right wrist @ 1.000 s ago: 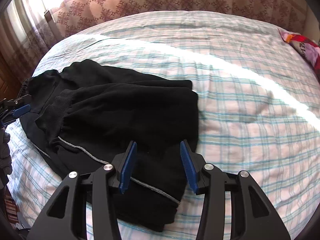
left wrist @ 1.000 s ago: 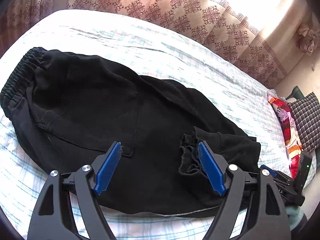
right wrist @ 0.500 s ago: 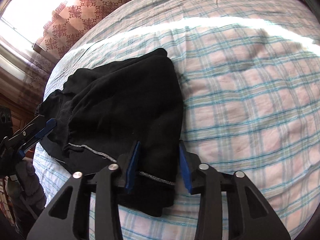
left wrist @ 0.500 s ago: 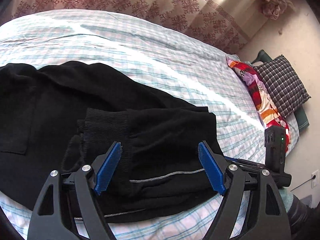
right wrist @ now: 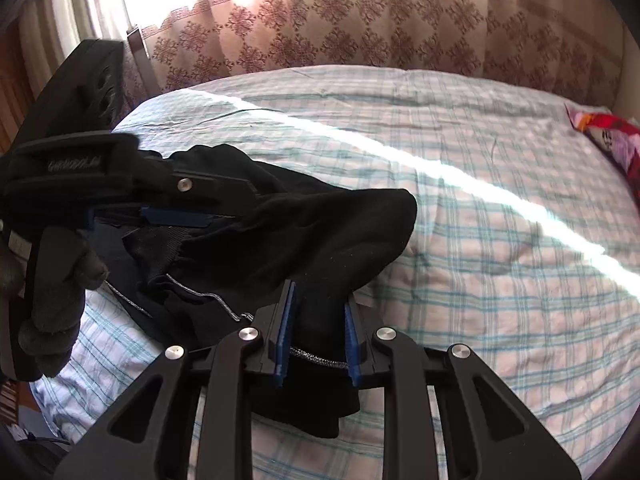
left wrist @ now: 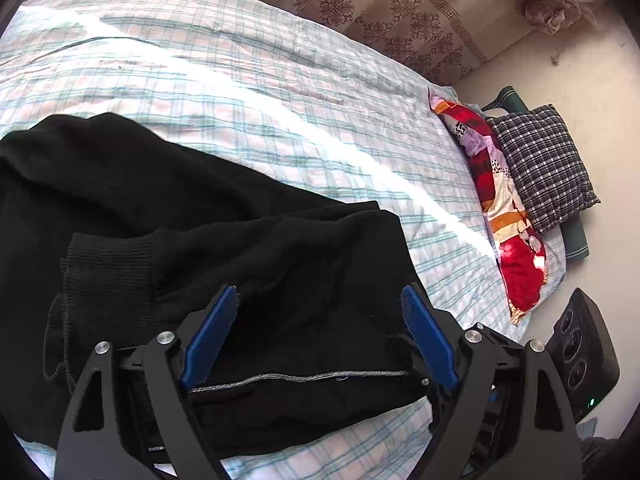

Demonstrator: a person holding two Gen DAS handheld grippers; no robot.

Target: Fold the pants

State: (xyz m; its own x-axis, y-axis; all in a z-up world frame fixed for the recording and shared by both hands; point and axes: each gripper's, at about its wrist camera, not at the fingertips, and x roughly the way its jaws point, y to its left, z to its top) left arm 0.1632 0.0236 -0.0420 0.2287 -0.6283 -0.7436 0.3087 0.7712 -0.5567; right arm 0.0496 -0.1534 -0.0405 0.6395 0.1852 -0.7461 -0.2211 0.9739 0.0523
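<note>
Black pants (left wrist: 168,216) lie on the checked bed sheet (left wrist: 248,92), already doubled over, cuff end on top. Right tongs (right wrist: 318,330) have just been closing & are now clamped on the folded edge by the grey seam, cloth bunched between the pads and raised a bit. Left tongs (left wrist: 320,330) stand wide apart w/ the same fold edge between the pads, not pinched; they have just been opening a touch more. Gloved hand (right wrist: 60,280) holds them. To do it well, imo: left should pinch all layers near its own corner, then both lift level so the fold carries over w/o slipping.
</note>
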